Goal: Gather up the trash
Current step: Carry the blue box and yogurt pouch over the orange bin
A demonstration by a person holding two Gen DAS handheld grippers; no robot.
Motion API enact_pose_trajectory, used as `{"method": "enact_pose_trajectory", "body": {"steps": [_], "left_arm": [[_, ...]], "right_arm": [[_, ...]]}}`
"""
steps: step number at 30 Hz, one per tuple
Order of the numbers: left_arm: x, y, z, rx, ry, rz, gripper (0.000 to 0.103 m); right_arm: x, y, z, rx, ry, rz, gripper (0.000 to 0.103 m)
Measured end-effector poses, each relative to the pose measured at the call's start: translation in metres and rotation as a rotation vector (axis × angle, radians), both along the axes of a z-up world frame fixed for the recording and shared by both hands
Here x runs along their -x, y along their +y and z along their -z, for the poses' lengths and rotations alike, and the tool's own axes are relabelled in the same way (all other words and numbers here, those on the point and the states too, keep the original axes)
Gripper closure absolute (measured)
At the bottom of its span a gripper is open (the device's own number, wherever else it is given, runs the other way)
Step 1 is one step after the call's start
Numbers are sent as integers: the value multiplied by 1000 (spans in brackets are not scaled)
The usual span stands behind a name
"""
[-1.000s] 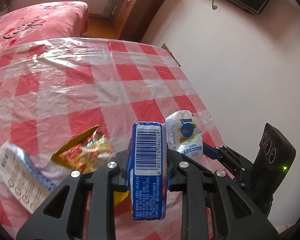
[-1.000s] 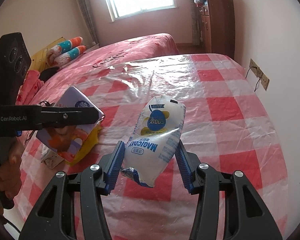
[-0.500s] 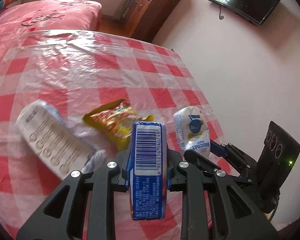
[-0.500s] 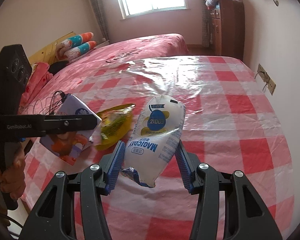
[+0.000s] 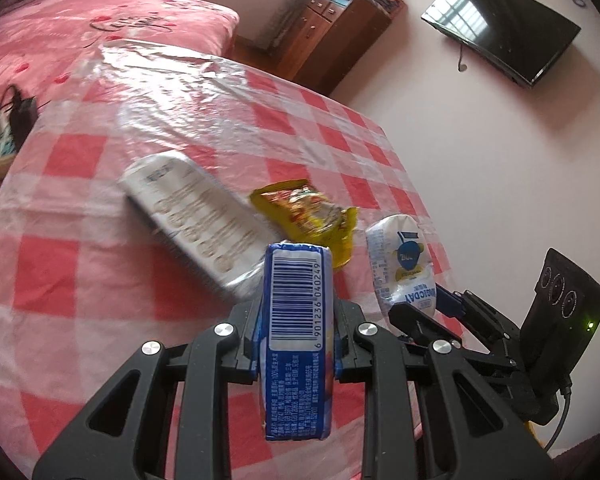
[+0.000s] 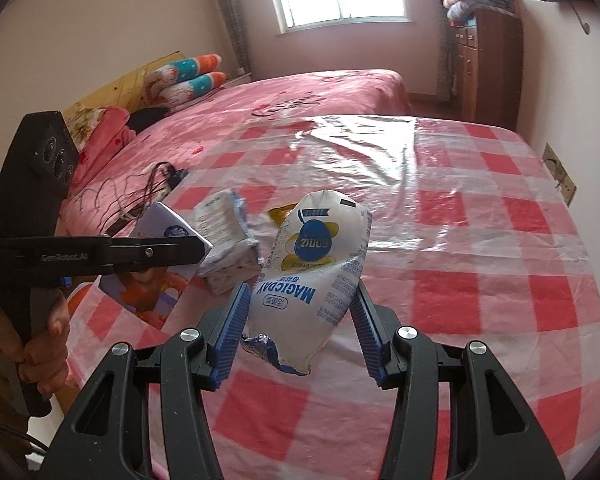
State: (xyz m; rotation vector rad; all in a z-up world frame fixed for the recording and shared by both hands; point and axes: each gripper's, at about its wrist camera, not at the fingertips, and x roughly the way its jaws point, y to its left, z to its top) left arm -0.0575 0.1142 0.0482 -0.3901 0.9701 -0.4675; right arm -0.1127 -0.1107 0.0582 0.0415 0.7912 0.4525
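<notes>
My left gripper (image 5: 298, 340) is shut on a blue milk carton (image 5: 298, 312) with a barcode, held above the checked table. In the right wrist view the same carton (image 6: 156, 280) shows at the left between that gripper's black fingers (image 6: 156, 250). My right gripper (image 6: 300, 320) is shut on a white MAGICDAY pouch (image 6: 312, 268), which also appears at the right of the left wrist view as the pouch (image 5: 404, 264). On the table lie a crumpled white wrapper (image 5: 196, 216) and a yellow snack bag (image 5: 308, 212); the white wrapper (image 6: 228, 240) sits behind the pouch.
The table carries a red-and-white checked cloth (image 6: 480, 280) under clear plastic, close to a pink wall with a socket (image 6: 560, 178). A pink bed (image 6: 300, 100) lies beyond, with black cables (image 6: 148, 188) on it. A wooden dresser (image 6: 488, 68) and a wall TV (image 5: 500, 28) stand further off.
Both grippers have travelled sideways over the table with their loads. The white wrapper and yellow bag now appear further right and up in the left wrist view. Neither grip changed.
</notes>
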Motion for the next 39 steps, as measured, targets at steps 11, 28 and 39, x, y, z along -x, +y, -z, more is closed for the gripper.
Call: {"method": "enact_pose_trajectory", "body": {"steps": [11,28,39], "left_arm": [[42,68,10,27,8,-129,77],[114,175,25,-10,18,-379,77],[153,229,54,-48,79,-532,77]], "right_arm": [[20,45,-8,-33,-7,-120,51],[48,156,-12,32,-19,-385,51],[77,261,-8,82,-19,-634,51]]}}
